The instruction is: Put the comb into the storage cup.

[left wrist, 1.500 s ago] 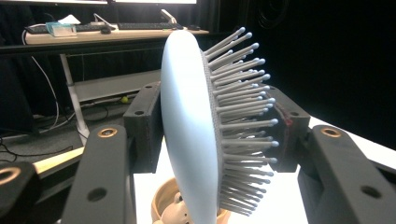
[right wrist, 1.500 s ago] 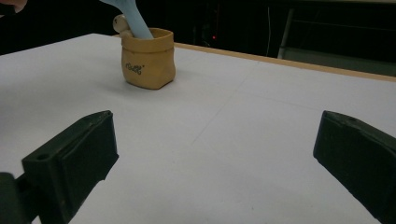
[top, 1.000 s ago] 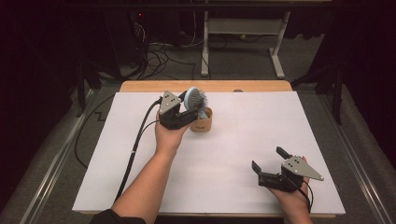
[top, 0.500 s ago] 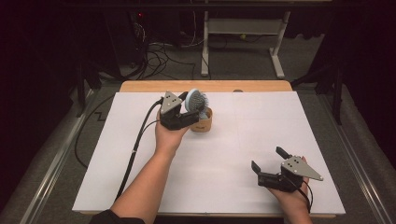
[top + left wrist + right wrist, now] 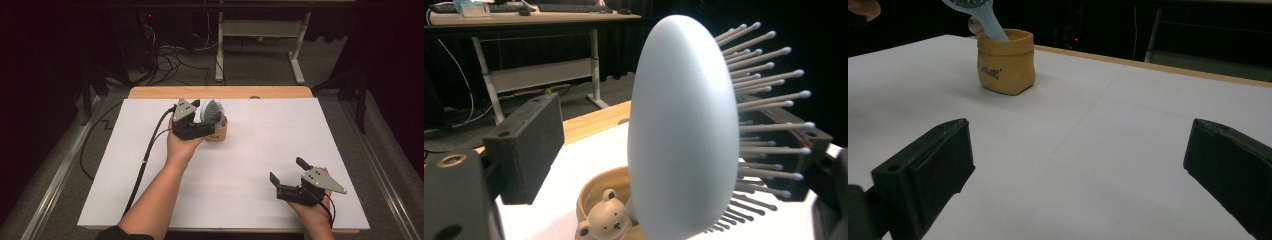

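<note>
A pale blue hairbrush (image 5: 212, 110) stands handle-down in a small tan pot (image 5: 218, 131) at the back of the white mat. In the left gripper view the brush head (image 5: 679, 130) rises between the two black jaws, bristles to the right, over the pot's rim (image 5: 596, 187) and its little bear figure (image 5: 606, 222). My left gripper (image 5: 206, 118) has just been opening: the left jaw stands clear of the brush's smooth back and the right jaw sits behind the bristles. My right gripper (image 5: 288, 171) rests open at the front right, with nothing between its jaws.
The white mat (image 5: 250, 200) covers a wooden table (image 5: 220, 92). From the right gripper view the pot (image 5: 1006, 62) stands far off at the upper left. A black cable (image 5: 145, 160) trails from the left gripper. Desk legs and cables lie on the floor beyond.
The left gripper's jaws have spread apart around the brush head. Both hands stay where they were, and the brush still stands in the pot.
</note>
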Demonstrator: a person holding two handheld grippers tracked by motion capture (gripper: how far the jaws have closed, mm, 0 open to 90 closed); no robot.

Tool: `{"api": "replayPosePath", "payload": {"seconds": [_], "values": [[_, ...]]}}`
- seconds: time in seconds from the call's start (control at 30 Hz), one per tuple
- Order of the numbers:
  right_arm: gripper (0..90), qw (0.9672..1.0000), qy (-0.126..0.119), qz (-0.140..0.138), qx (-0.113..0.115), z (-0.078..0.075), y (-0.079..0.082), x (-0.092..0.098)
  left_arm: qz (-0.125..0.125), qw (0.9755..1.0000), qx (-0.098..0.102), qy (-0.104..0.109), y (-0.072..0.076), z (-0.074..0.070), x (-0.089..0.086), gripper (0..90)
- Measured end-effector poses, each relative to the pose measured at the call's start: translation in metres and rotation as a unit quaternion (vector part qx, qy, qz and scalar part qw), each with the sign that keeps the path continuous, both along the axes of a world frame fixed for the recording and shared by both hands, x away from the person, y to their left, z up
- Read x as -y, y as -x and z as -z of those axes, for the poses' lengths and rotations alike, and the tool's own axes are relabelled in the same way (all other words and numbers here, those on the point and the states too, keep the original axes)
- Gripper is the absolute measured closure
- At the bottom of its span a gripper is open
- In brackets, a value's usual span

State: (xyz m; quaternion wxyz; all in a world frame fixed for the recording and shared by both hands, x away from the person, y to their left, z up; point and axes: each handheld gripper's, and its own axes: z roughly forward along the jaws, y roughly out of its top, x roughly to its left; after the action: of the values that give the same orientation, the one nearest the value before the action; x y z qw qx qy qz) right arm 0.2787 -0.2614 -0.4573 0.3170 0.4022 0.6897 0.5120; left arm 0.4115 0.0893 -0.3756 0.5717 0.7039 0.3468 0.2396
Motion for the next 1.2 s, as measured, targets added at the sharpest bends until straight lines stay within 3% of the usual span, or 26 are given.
{"api": "replayPosePath", "payload": {"seconds": [0.5, 0.9, 1.2], "values": [[0.4, 1.0000, -0.001, 0.002, -0.002, 0.001, -0.001, 0.001, 0.000, 1.0000, -0.002, 0.005, -0.002, -0.001, -0.004, 0.4], [0.4, 1.0000, 0.000, 0.002, -0.002, 0.001, -0.001, 0.001, 0.027, 0.9993, -0.016, 0.021, 0.003, -0.003, -0.007, 0.0], [0.4, 1.0000, 0.002, 0.002, -0.003, 0.001, 0.000, -0.001, 0.031, 0.9989, -0.018, 0.031, 0.013, 0.000, -0.026, 0.0]]}}
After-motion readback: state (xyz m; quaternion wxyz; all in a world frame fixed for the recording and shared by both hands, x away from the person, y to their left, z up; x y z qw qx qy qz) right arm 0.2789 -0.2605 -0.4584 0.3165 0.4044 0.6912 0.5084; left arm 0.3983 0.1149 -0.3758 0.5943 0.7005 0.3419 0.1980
